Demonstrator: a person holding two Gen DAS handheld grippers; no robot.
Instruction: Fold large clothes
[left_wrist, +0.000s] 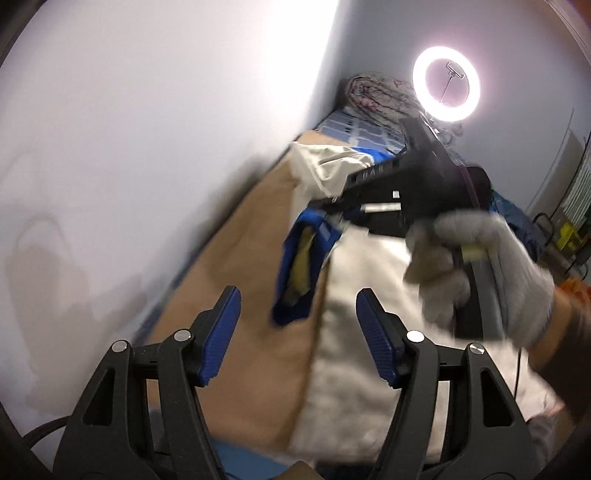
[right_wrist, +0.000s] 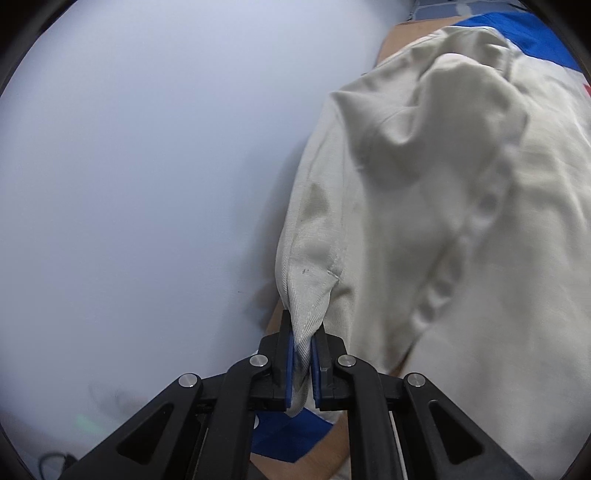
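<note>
A large cream-white garment (left_wrist: 362, 295) with blue parts (left_wrist: 303, 258) lies on a tan surface (left_wrist: 240, 295) along a white wall. My left gripper (left_wrist: 297, 321) is open and empty, hovering above the garment's left edge. My right gripper (right_wrist: 303, 354) is shut on a corner of the cream garment (right_wrist: 424, 203) and lifts it, so the cloth hangs in folds. In the left wrist view the right gripper's body (left_wrist: 413, 184) shows in a grey-gloved hand (left_wrist: 480, 273), blurred by motion.
A white wall (left_wrist: 147, 147) runs close along the left. A lit ring light (left_wrist: 446, 88) stands at the back right. A patterned bundle of cloth (left_wrist: 380, 96) lies on a blue checked cover (left_wrist: 354, 127) beyond the garment. Clutter sits at the far right.
</note>
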